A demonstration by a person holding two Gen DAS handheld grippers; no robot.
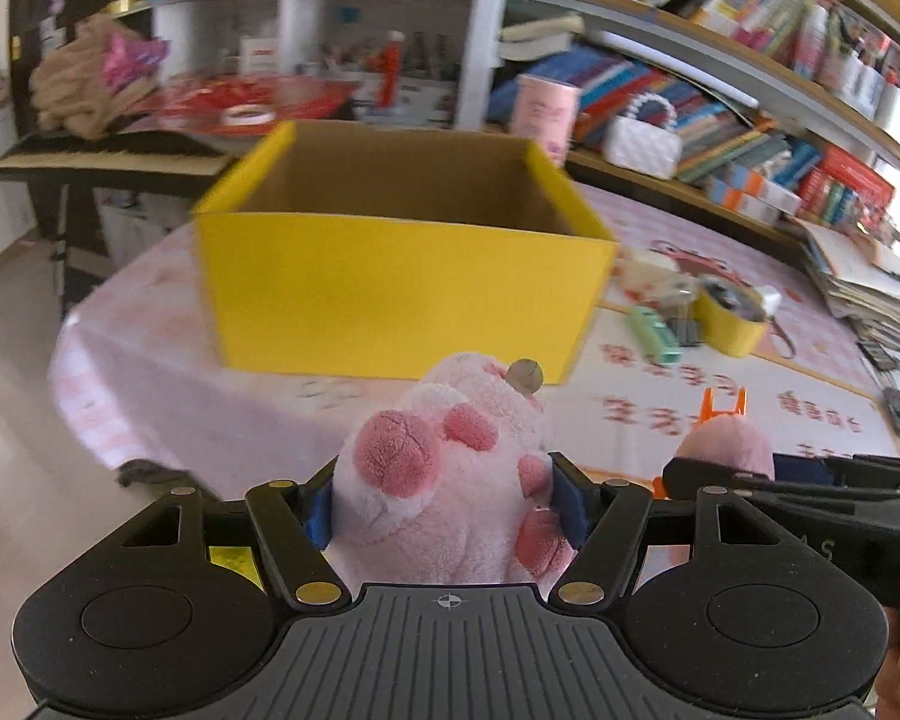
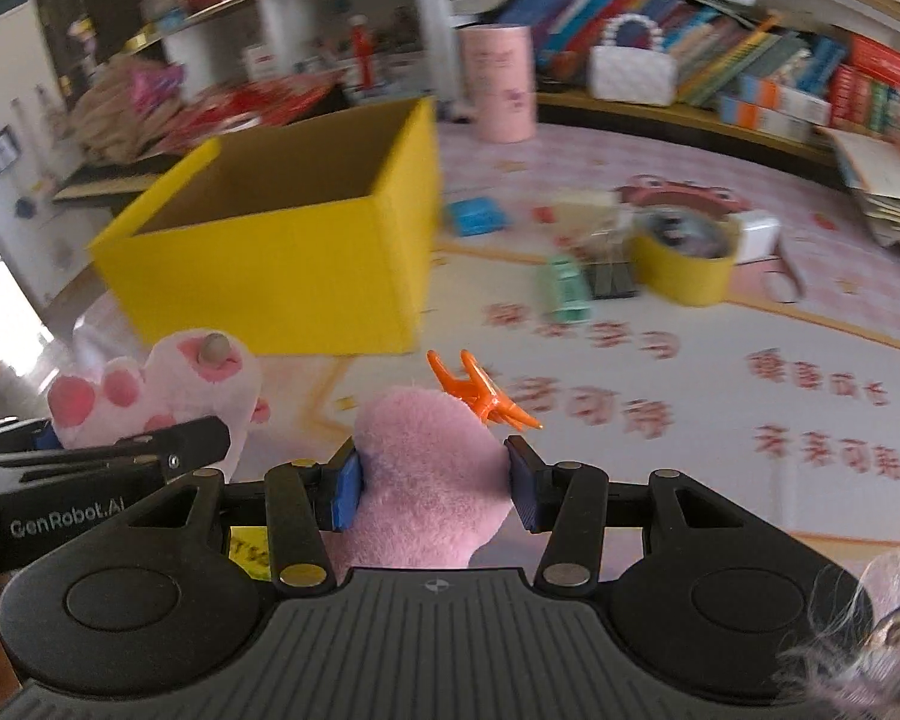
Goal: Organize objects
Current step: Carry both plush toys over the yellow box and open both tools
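A pink plush toy [image 1: 450,480] is clamped by both the left hand-held gripper [image 1: 444,501] and right hand-held gripper [image 2: 435,483] — jaws partly closed — just before the yellow box [image 1: 402,276].

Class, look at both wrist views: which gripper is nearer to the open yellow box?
Left. The left gripper, holding a pink plush paw, faces the yellow box directly; the right gripper sits further to the box's right.

Bright daylight, motion-blurred shelves [image 1: 720,30] and tablecloth [image 2: 690,360], fisheye-curved edges, dark corners
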